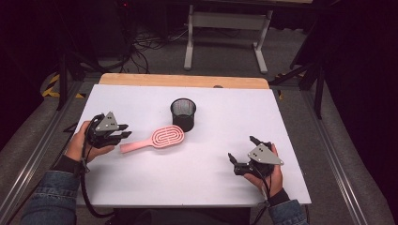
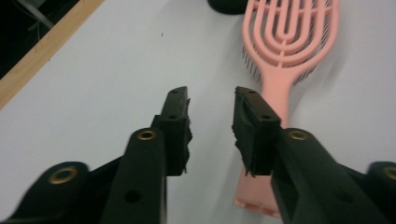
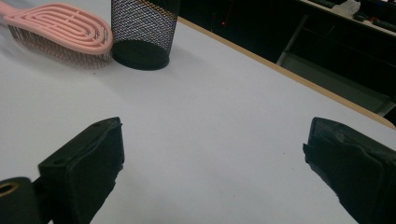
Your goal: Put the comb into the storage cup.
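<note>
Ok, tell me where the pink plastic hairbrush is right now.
In the high view the pink plastic hairbrush lies flat near the middle of the white table, its head beside the black mesh cup and its handle pointing toward the left tool.

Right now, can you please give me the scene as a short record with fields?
surface: white table
objects: pink hairbrush; black mesh cup, upright
relation: brush head lies beside the cup base
left gripper: open, holds nothing, near the brush handle, which lies under one jaw in the left gripper view
right gripper: open wide, holds nothing, over bare table
</note>
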{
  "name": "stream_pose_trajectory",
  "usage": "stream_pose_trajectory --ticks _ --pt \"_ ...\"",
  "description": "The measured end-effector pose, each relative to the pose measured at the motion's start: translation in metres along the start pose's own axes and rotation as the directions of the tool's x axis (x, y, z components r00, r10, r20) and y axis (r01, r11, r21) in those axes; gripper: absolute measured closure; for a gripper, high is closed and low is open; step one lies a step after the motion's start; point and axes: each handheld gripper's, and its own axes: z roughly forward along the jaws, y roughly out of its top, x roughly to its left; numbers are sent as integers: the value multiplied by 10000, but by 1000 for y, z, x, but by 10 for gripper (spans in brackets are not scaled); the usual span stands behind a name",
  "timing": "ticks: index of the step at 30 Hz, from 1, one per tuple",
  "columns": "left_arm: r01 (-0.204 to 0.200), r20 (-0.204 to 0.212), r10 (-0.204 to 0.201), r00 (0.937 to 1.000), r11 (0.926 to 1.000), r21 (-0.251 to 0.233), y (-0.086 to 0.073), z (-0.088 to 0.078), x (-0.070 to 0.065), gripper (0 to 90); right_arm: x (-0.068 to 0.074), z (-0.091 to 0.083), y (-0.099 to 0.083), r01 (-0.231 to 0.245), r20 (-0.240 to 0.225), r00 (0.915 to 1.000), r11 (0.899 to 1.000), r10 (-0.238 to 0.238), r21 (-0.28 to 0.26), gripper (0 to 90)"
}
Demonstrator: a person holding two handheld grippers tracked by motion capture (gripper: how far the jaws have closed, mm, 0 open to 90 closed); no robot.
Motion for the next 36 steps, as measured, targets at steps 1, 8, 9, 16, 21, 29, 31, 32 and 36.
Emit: stream_pose_trajectory --ticks 1,8,9,16,21,29,31,32,36 --pt "0 0 0 10000 10000 0 0 0 0 603 0 0 0 0 0 10000 10000 0 0 52" --pt "-58 139 58 9999 10000 -28 11 1 -9 333 0 0 0 7 -20 10000 10000 -7 24 52" --pt "-15 132 14 9999 10000 68 12 3 -10 266 0 0 0 7 -26 10000 10000 -7 35 52" --pt "-183 631 133 9979 9967 792 20 18 -17 92 0 1 -1 -1 -53 10000 10000 1 80 52" --pt "-815 1138 651 9914 9859 1462 27 34 -25 96 0 1 -1 -28 46 10000 10000 27 72 52" --pt "-1023 1605 604 9852 9582 2670 34 62 -26 59 0 2 -1 -12 -52 10000 9999 13 131 52" --pt "-1034 1624 596 9849 9554 2766 34 65 -26 58 0 2 -1 -18 -52 10000 9999 19 131 52" --pt "-1019 1652 547 9847 9509 2922 34 69 -25 59 0 2 -1 -10 -51 10000 9999 10 138 52" --pt "-1099 1663 563 9845 9364 3332 34 78 -23 97 0 3 -1 15 -88 10000 9999 -14 158 52"
